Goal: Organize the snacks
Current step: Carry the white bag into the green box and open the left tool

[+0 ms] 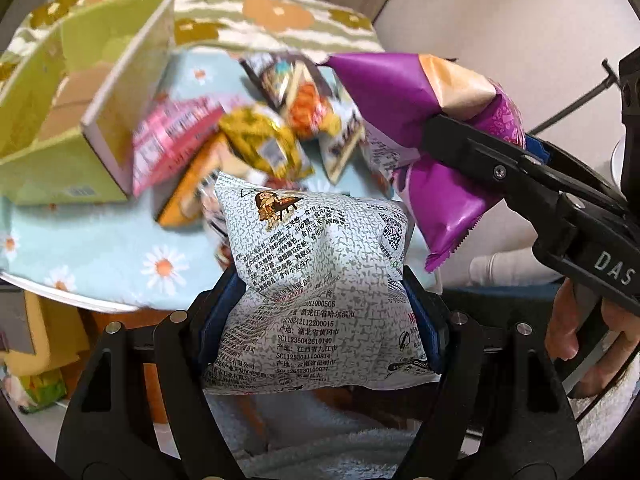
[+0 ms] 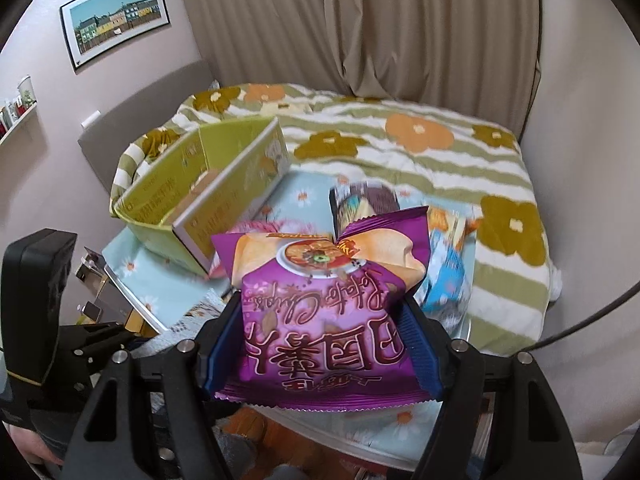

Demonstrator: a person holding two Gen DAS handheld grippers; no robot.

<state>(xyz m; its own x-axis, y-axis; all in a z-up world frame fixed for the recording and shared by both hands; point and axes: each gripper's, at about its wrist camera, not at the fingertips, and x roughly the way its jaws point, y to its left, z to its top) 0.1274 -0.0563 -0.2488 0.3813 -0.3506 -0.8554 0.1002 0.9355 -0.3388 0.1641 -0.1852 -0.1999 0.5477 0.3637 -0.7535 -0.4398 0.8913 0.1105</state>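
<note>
My left gripper (image 1: pixel 320 320) is shut on a white snack bag (image 1: pixel 312 264) with grey print, held above the near edge of the table. My right gripper (image 2: pixel 324 340) is shut on a purple chip bag (image 2: pixel 320 320), which also shows in the left wrist view (image 1: pixel 404 112), pinched by the right gripper's black fingers (image 1: pixel 480 148) at the upper right. A green open box (image 1: pixel 80 92) stands at the table's left; it also shows in the right wrist view (image 2: pixel 192 192). Several loose snack packs lie beside it, among them a pink one (image 1: pixel 172 136) and a yellow one (image 1: pixel 264 140).
The small table wears a light blue daisy cloth (image 1: pixel 100 240) and stands against a bed with a green striped flower blanket (image 2: pixel 420 136). Curtains (image 2: pixel 360 20) hang behind. More packs (image 2: pixel 444 264) lie at the table's right. A yellow object (image 1: pixel 44 336) sits on the floor at the left.
</note>
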